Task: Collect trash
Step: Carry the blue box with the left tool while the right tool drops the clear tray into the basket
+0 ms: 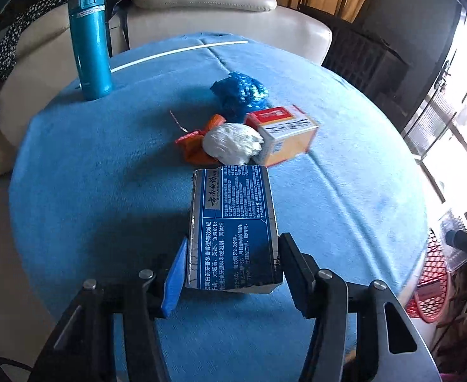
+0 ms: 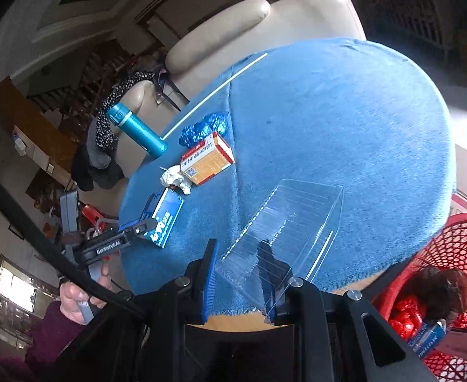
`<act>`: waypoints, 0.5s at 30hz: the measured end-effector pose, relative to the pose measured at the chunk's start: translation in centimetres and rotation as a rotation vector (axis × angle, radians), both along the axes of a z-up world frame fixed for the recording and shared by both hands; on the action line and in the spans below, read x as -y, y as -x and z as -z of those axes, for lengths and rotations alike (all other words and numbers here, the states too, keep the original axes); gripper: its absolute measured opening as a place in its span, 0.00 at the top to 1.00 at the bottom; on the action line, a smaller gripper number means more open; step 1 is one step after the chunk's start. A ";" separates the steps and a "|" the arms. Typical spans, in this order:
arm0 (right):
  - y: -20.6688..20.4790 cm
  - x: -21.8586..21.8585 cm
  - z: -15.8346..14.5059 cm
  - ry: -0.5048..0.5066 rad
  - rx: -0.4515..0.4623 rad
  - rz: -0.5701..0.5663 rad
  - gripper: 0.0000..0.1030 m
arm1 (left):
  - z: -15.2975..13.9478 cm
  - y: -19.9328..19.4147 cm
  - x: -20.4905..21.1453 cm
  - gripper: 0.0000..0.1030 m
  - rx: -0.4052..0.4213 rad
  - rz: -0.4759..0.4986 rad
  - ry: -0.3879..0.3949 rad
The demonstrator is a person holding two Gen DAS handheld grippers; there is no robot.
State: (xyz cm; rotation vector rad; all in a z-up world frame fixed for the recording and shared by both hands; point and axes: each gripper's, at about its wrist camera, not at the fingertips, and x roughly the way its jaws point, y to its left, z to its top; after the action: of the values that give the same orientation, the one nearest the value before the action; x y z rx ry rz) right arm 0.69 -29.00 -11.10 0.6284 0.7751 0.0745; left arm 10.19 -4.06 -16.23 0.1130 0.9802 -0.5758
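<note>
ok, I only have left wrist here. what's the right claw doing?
Observer: The right claw is shut on a clear plastic tray, at the near edge of the table.
Operator: anything in the basket yet?
Observer: Yes. The red basket already holds a crumpled red bag and a blue carton.
Operator: and behind my camera?
Observer: A hand with a dark red sleeve grips the handle of the left claw, the one shut on your toothpaste box.
</note>
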 end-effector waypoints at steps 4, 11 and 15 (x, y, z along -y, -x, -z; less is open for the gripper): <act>2.0 0.6 -0.7 0.014 0.018 0.024 0.74 | -2.2 2.9 1.2 0.44 0.039 0.042 0.027; 5.9 1.8 -2.7 0.071 0.055 0.047 0.74 | -7.0 7.2 5.2 0.44 0.131 0.179 0.069; 8.1 2.9 -3.9 0.098 0.071 0.074 0.74 | -9.6 10.2 8.1 0.44 0.185 0.259 0.081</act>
State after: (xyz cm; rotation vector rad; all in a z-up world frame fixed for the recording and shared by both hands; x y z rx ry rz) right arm -7.44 -31.94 -7.23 0.5574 0.6825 -0.0090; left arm 0.00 -12.12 -6.60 0.2193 0.7657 -0.8264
